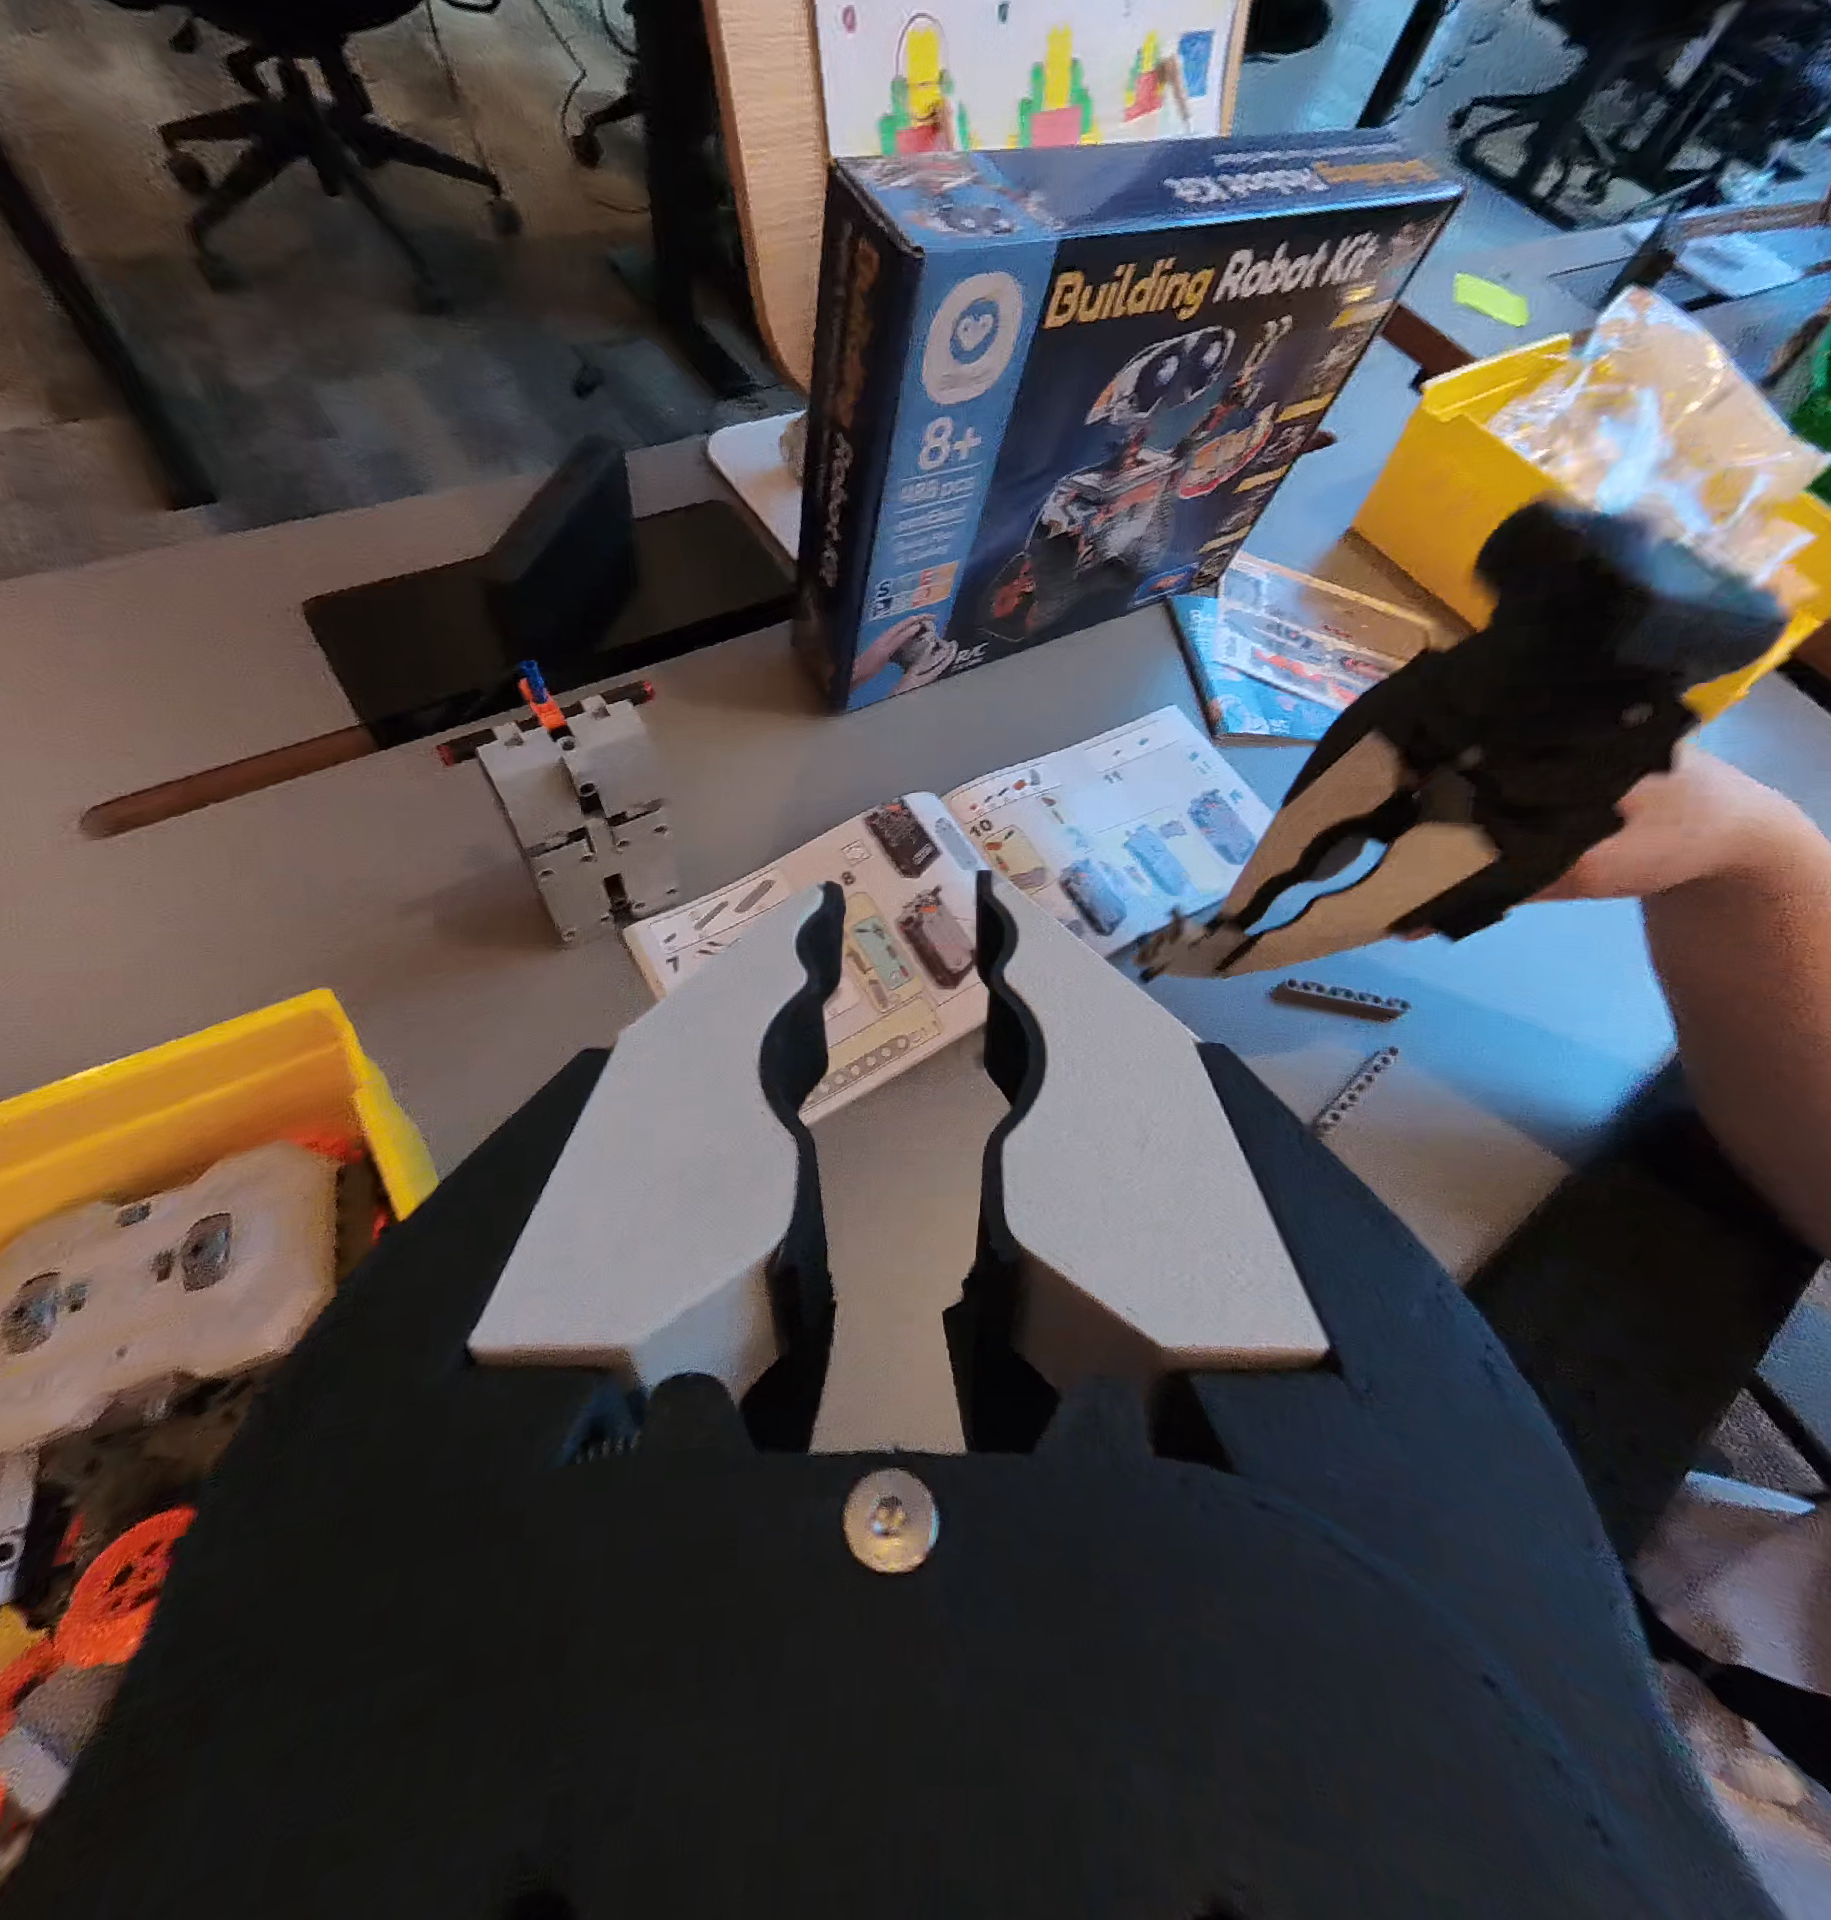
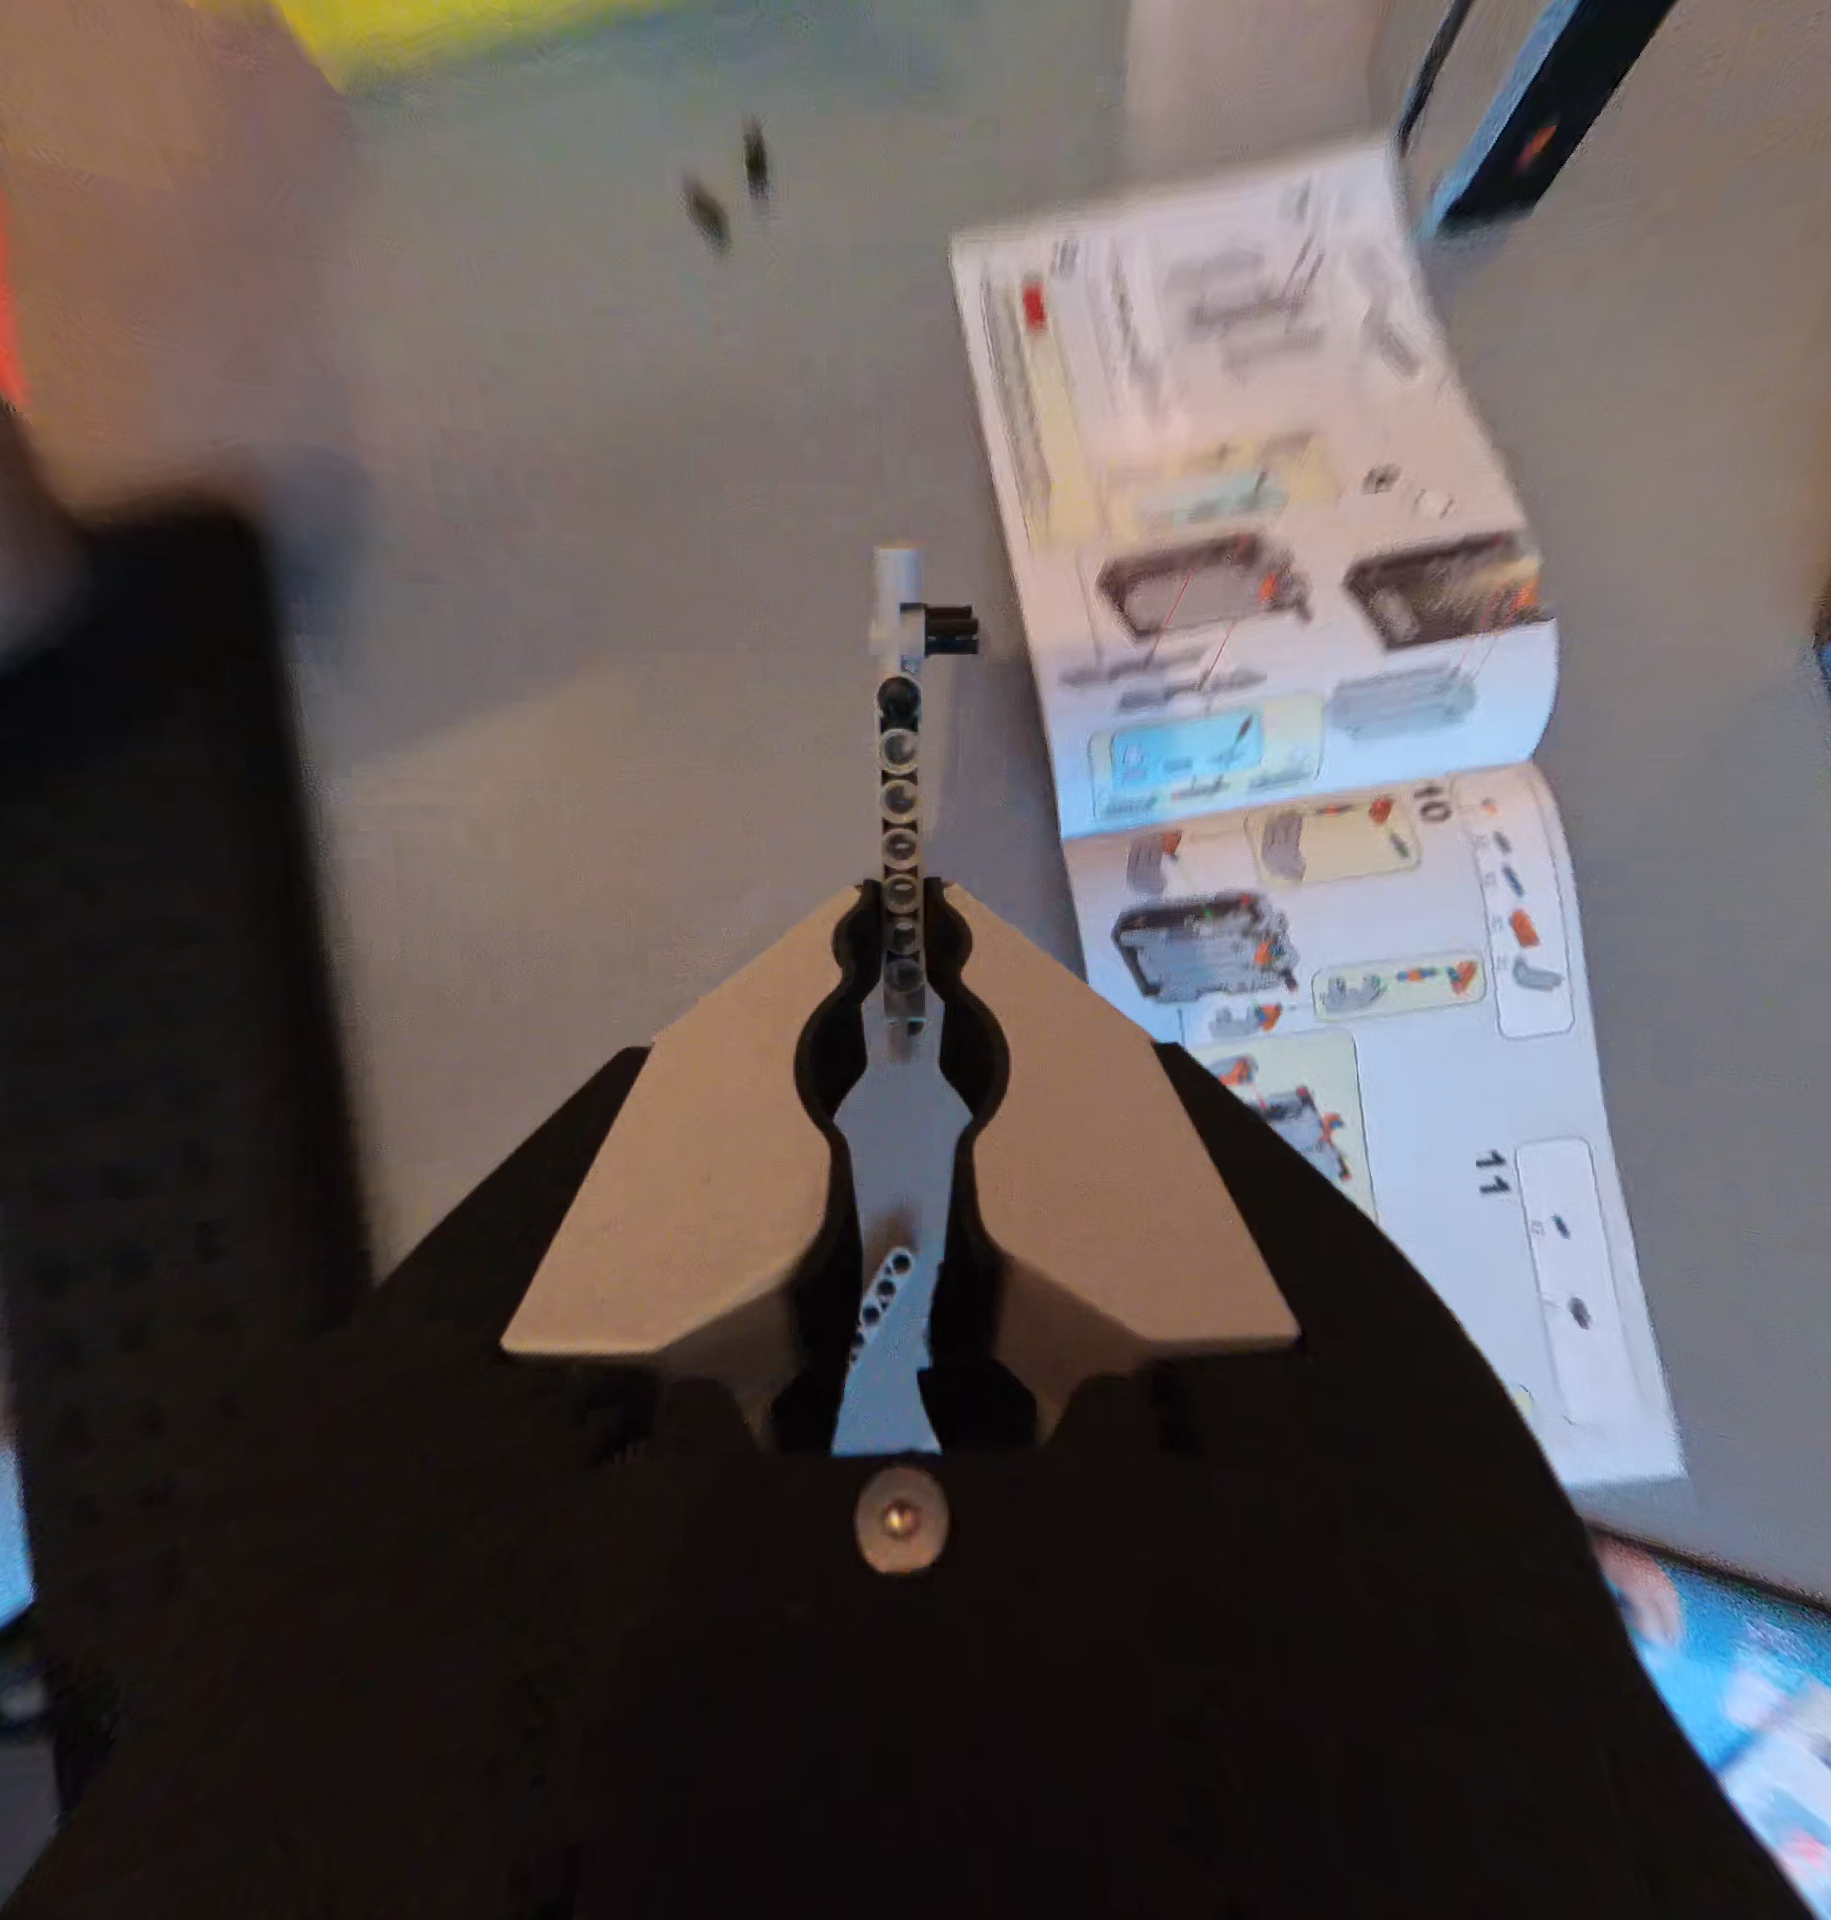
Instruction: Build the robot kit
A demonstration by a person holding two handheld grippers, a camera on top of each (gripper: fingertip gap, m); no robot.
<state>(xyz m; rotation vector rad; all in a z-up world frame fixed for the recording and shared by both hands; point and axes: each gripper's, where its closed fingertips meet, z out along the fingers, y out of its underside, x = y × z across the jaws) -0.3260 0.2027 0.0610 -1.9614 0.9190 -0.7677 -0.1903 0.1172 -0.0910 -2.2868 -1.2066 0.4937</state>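
My left gripper (image 1: 906, 909) is open and empty, held above the near edge of an open instruction booklet (image 1: 1098, 821). My right gripper (image 2: 900, 902) is shut on a thin grey beam with holes (image 2: 900, 800). The beam sticks out forward and carries a white connector with a black pin (image 2: 911, 613) at its far end. In the left wrist view the right gripper (image 1: 1197, 948) hangs over the booklet's right side, held by a hand. A grey block assembly (image 1: 578, 821) with an orange and blue pin on top stands left of the booklet.
A dark blue kit box (image 1: 1077, 416) stands behind the booklet. One yellow bin (image 1: 163, 1070) of parts sits near left; another (image 1: 1451, 488), holding a clear bag, is far right. Loose beams (image 1: 1337, 1000) lie on the grey table. Two small dark pins (image 2: 729, 197) lie farther off. My hands' fingertips stand some 25 cm from each other.
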